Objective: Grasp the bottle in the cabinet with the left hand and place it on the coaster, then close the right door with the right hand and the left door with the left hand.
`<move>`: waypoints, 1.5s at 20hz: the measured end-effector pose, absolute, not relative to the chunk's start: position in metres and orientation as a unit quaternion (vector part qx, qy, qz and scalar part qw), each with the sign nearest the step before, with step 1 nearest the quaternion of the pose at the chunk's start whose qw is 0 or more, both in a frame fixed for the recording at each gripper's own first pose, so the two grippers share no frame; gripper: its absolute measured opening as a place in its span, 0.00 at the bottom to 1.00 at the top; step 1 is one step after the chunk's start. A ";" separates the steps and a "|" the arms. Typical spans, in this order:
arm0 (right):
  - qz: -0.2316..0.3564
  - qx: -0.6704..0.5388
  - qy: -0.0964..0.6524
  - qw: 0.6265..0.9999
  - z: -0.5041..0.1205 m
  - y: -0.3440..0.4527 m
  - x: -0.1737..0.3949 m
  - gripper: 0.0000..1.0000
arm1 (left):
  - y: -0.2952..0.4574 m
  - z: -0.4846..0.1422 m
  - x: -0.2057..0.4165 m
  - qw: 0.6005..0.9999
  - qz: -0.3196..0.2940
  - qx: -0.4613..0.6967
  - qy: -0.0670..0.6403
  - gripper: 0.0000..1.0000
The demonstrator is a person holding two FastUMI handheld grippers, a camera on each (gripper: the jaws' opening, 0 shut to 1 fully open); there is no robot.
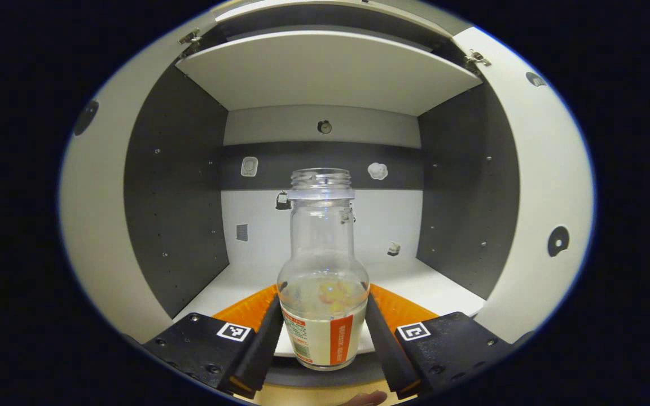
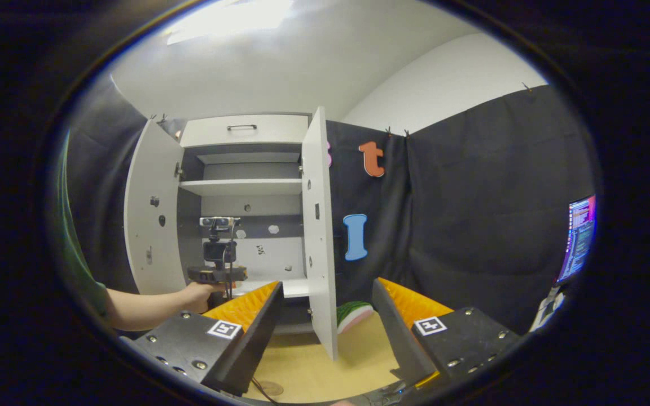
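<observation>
A clear glass bottle (image 1: 323, 270) with a white and orange label and no cap stands upright at the front edge of the cabinet's lower shelf (image 1: 426, 282). My left gripper (image 1: 323, 332) is shut on its lower body, one finger pressing each side. In the right gripper view the left gripper (image 2: 219, 274) reaches into the white cabinet (image 2: 243, 197), held by a hand (image 2: 195, 294). Both doors stand open: the left door (image 2: 150, 214) and the right door (image 2: 319, 225). My right gripper (image 2: 328, 327) hangs open in front of the cabinet, over the wooden table.
A watermelon-patterned piece (image 2: 355, 314) lies on the wooden table (image 2: 325, 366) just right of the right door's lower edge. A faint round disc (image 2: 271, 388) lies near the table's front. An upper shelf (image 1: 325, 70) spans the cabinet. A monitor (image 2: 579, 237) glows at far right.
</observation>
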State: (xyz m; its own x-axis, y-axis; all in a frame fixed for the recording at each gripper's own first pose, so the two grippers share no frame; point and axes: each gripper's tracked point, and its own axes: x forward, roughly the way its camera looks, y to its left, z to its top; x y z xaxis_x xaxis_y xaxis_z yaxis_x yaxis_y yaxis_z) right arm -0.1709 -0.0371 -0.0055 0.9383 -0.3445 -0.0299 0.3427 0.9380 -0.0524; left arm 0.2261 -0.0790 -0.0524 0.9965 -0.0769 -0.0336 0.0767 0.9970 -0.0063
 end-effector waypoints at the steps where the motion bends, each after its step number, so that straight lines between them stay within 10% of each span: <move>1: -0.174 -0.022 0.021 0.984 -0.005 -0.037 -0.179 0.96 | -0.084 -0.049 0.212 0.999 -0.042 -0.002 0.014 0.79; 17: -0.133 -0.048 0.024 0.990 -0.016 -0.037 -0.232 0.96 | -0.089 -0.099 0.038 0.996 -0.056 -0.050 -0.049 0.79; 30: -0.090 -0.017 0.043 0.995 -0.072 0.001 -0.157 0.96 | -0.110 -0.292 -0.025 0.989 -0.147 -0.022 0.027 0.80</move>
State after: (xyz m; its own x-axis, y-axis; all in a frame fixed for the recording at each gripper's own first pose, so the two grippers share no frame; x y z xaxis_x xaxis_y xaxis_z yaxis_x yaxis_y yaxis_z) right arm -0.1565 0.0009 -0.0723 0.9799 -0.1812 -0.0835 0.1784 0.9831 -0.0408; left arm -0.0246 -0.1100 -0.2916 0.9552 -0.2921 -0.0471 0.2898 0.9558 -0.0507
